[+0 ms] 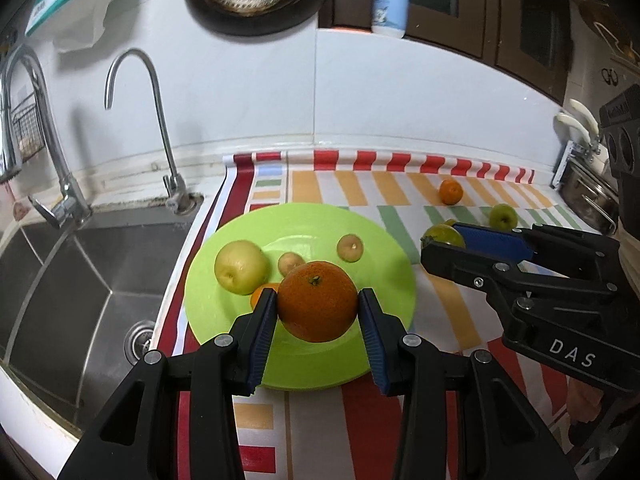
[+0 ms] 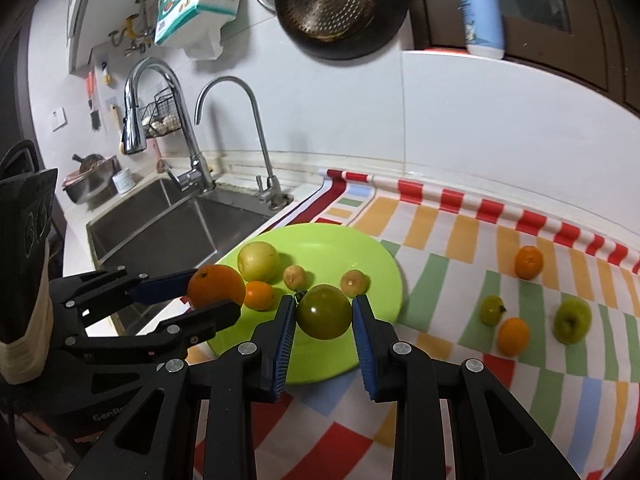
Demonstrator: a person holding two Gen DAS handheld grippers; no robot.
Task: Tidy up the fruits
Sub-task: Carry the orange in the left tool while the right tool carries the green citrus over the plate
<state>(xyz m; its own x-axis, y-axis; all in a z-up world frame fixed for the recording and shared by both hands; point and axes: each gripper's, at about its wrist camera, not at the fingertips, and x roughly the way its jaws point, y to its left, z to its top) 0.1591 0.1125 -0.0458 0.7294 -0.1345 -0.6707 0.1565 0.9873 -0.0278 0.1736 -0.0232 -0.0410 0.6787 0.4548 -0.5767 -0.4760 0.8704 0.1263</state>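
Both grippers loaded, over the green plate (image 1: pixel 224 320). Left gripper (image 1: pixel 318 306) jaws clamped on a big orange (image 1: pixel 316 300), held above plate near the pale apple (image 1: pixel 240 266), prob. about to drop it there w/ the others. Right gripper (image 2: pixel 323 314) jaws closed on a green tomato (image 2: pixel 323 312), at plate's near edge. Four fruits remain on striped cloth (image 2: pixel 440 280) on the surface, so sorting is approx. half done.
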